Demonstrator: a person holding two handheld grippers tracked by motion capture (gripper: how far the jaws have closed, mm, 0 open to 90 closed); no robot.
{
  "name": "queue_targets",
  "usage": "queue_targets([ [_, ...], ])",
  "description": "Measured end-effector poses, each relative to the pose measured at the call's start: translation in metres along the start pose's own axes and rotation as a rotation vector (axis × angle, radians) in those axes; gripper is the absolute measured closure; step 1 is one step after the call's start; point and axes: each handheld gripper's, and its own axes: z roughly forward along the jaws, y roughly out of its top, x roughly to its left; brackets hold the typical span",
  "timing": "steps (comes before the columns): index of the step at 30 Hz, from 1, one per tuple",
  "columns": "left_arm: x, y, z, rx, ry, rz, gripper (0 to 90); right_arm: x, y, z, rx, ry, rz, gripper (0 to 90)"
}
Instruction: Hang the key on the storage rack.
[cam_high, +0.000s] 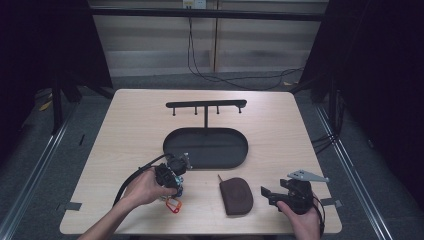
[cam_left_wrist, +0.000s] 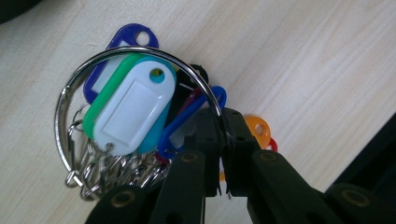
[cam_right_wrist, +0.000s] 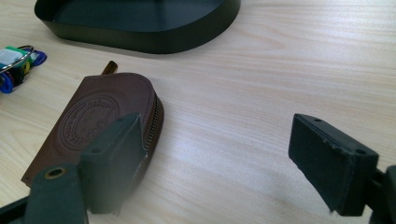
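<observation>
In left tongs (cam_left_wrist: 223, 140): key ring (cam_left_wrist: 135, 121) gripped, tags pointing up-left.

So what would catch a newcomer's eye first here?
The bright key tags on a big metal ring, pinched by the left hand-held gripper at the table's near left. Next, the brown zip pouch lying mid-front, and the black oval tray with its hook rack behind.
</observation>
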Motion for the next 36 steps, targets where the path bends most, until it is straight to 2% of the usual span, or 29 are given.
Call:
queue_targets([
  [2,-0.002,0.000,-0.005,0.000,0.001,0.008,86.9,0.000,0.000,0.000,0.000,0.004,0.004,18.2],
  [4,-0.002,-0.001,-0.010,0.015,0.006,0.033,86.9,-0.001,0.000,0.000,-0.002,0.005,0.005,18.1],
  [7,-0.002,-0.002,-0.015,0.014,0.013,0.043,86.9,0.000,0.000,-0.001,-0.002,0.005,0.005,18.1],
  [12,-0.001,-0.004,-0.025,0.012,0.018,0.036,87.2,-0.001,0.000,-0.001,-0.004,0.003,0.006,18.0],
  [14,-0.001,-0.005,-0.029,-0.004,0.033,0.012,87.3,-0.001,0.000,-0.001,-0.003,0.003,0.007,18.1],
  [18,0.002,-0.006,-0.041,-0.010,0.049,-0.010,87.4,-0.001,0.000,-0.001,-0.003,0.003,0.007,18.0],
  [20,0.003,-0.007,-0.047,0.003,0.052,0.011,87.4,-0.001,0.000,-0.001,-0.003,0.001,0.011,17.9],
  [22,0.004,-0.008,-0.053,-0.029,0.061,0.004,87.6,-0.001,0.000,-0.001,-0.004,0.002,0.011,17.8],
  [28,0.010,-0.012,-0.068,-0.055,0.055,-0.002,87.7,-0.001,0.000,-0.001,-0.008,0.007,0.013,17.1],
  [30,0.011,-0.012,-0.079,-0.077,0.058,-0.010,87.8,-0.001,0.000,-0.001,-0.010,0.009,0.014,17.0],
  [36,0.005,-0.009,-0.096,-0.070,0.093,0.005,88.0,-0.001,0.000,-0.001,-0.010,0.009,0.014,16.4],
])
